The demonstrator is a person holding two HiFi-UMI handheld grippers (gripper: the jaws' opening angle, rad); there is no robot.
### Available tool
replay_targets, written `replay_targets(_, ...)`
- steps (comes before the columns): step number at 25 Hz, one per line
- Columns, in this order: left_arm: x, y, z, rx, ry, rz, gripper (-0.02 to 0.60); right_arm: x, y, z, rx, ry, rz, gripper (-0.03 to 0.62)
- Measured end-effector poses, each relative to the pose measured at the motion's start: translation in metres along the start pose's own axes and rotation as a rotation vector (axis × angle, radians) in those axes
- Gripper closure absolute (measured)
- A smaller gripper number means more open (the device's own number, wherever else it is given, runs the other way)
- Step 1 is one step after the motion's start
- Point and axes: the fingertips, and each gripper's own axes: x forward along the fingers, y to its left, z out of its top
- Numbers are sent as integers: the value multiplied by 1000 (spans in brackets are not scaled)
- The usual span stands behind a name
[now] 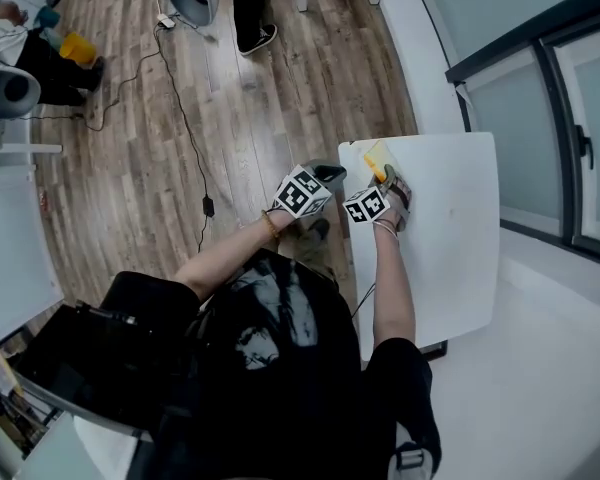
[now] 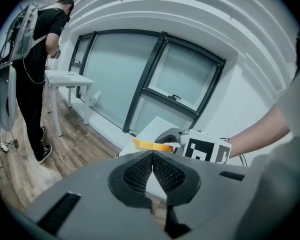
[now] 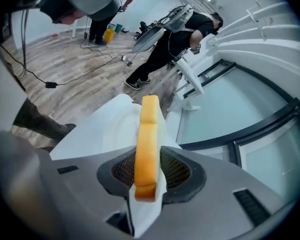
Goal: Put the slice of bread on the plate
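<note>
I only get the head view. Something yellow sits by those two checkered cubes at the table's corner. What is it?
Observer: A slice of bread. The right gripper view shows it standing on edge, clamped between the pads of the right gripper.
Operator: Is the other gripper holding anything?
Observer: No. The left gripper view shows the left gripper with its jaws together and nothing between them.
Operator: Is there a plate? I can't find one.
Observer: Yes. The right gripper view shows a white round plate just beyond the bread, and the bread isn't on it yet.
</note>
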Motion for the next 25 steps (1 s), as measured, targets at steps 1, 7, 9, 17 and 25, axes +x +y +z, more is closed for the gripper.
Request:
replay_targets(1,-1,2,-2,-2,2,4,575,0,6,0,-1,0,18,496)
replay_targets(7,-6,4,-4,-34,6,-11,575,-14,44,12,150,-40,350,252)
replay_targets(9,-6,1,-2,-32,4,-21,575,-19,48,11,178,-45,383,246)
replay_targets(17,-28,-27,13,68,-48,-40,575,-115,-5,7,560,-271,93,588)
replay_targets(25,-69,-60,29,165,-139,-64,575,-212,-36,-58,1272,-425,-46,588)
